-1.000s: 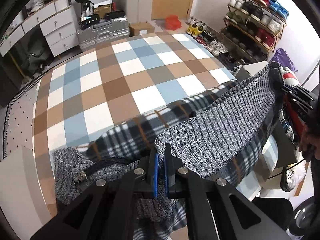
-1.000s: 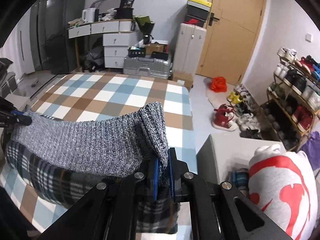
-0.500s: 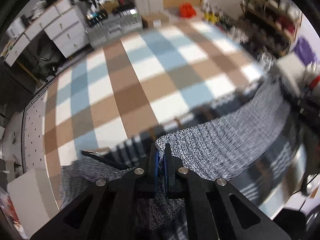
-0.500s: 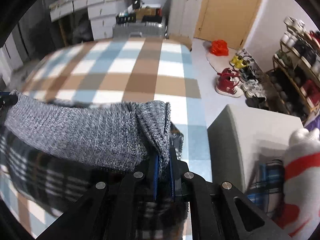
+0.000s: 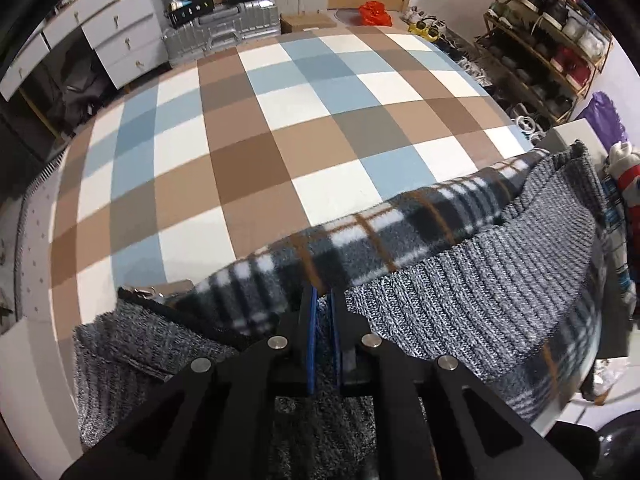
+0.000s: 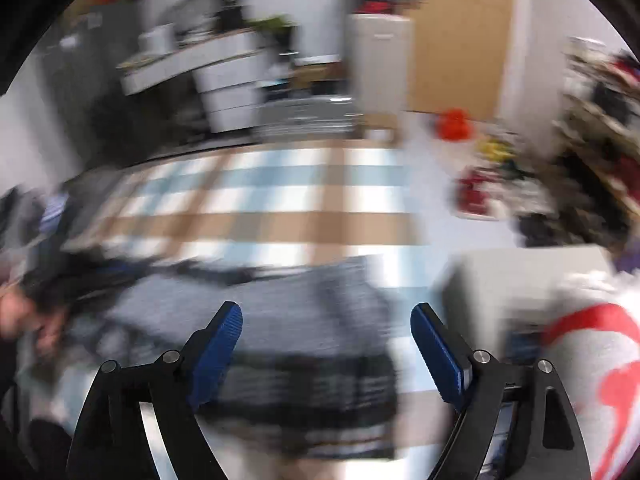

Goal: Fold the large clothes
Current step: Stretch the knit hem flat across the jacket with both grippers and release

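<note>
- Looking down along the left gripper (image 5: 322, 322) at a bed spread with a checked cover (image 5: 248, 128) in brown, blue and white squares.
- Clenching nearly shut on a grey knitted sweater (image 5: 480, 280), with blue pads pinching a fold of knit close under the camera.
- Lying across the near edge of the bed: the sweater, spreading rightwards and away from the left gripper, with its plaid fleece lining (image 5: 360, 240) turned up just ahead of the fingertips.
- Bunching to the left of the same gripper: more grey knit, seemingly a sleeve or hem, though hard to tell which part.
- Opening wide in the badly blurred right wrist view: the right gripper (image 6: 326, 338), jaws parting with nothing pressed between the blue pads.
- Resting just ahead of and beneath those open jaws: the grey and plaid garment, released onto the bed.
- Judging the step: likely finishing one fold, with the right corner dropped and the left corner about to be let go.
- Calling next, probably, for releasing the left pinch, then finding a fresh edge or sleeve to carry across the garment.
- Standing beyond the bed, far ahead: a white drawer unit (image 5: 108, 36), a silver suitcase (image 5: 224, 28) and a shoe rack (image 5: 552, 40) off to the right.
</note>
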### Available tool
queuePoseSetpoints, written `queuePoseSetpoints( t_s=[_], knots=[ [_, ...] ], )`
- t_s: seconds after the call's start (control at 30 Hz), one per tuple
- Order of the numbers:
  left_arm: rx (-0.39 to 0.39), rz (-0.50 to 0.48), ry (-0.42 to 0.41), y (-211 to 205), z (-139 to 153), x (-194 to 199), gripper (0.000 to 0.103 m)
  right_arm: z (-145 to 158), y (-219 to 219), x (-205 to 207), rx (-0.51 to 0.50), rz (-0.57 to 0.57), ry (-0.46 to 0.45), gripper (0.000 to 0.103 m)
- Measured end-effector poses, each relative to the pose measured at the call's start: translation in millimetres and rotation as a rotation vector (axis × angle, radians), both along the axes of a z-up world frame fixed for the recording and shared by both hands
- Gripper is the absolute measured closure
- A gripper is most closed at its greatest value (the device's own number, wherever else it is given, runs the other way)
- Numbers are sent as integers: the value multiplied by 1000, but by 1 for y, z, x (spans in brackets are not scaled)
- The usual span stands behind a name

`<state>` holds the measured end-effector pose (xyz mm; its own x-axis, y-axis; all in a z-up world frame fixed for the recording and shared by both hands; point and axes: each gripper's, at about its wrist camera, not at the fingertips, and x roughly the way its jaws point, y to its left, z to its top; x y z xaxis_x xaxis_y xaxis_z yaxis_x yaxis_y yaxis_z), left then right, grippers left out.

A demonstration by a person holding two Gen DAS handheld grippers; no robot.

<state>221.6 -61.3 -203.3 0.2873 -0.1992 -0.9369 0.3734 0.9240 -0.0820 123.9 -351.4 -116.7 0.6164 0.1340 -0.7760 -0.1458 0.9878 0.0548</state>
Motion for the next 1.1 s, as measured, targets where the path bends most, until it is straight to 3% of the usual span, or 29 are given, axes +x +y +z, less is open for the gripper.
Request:
queuePoseSetpoints(
  t_s=[0.07, 0.13, 0.2, 0.27, 0.33, 0.47, 0.5, 0.6, 0.73, 0.8, 0.83, 0.87, 0.9, 1.1],
  knots=[
    [-63, -1, 32, 6, 9, -1, 99, -14, 33, -3, -3, 103, 67, 16],
    [-107, -14, 39, 12, 22, -5, 99, -38, 64, -2, -77, 158, 126, 17],
    [-118, -24, 23, 25, 42, -14, 95, -71, 81, 8, -169, 155, 207, 17],
    [-78, -38, -19, 37, 56, -25, 94, -92, 83, 18, -183, 131, 269, 17],
    [-36, -65, -28, 48, 59, -33, 94, -101, 83, 22, -203, 123, 250, 6],
    [15, -109, 16, 64, 45, -38, 94, -104, 76, 19, -205, 105, 234, 3],
    [7, -116, 22, 66, 42, -39, 94, -104, 75, 18, -201, 104, 230, 3],
    [-85, -125, 170, 66, 22, -33, 89, -104, 73, 17, -197, 97, 219, 3],
    [-103, -96, 232, 59, 3, -27, 74, -101, 74, 15, -193, 95, 218, 3],
    [-95, -65, 250, 57, -6, -24, 74, -101, 75, 15, -198, 96, 217, 3],
    [-96, -57, 247, 56, -7, -24, 75, -101, 75, 15, -196, 95, 217, 3],
    [-110, -43, 241, 56, -8, -24, 95, -101, 75, 16, -195, 95, 217, 3],
    [-118, -46, 236, 55, -8, -25, 102, -100, 75, 16, -193, 96, 215, 3],
    [-122, 45, 106, 58, 12, -33, 103, -89, 66, 11, -153, 85, 172, 3]
  ],
)
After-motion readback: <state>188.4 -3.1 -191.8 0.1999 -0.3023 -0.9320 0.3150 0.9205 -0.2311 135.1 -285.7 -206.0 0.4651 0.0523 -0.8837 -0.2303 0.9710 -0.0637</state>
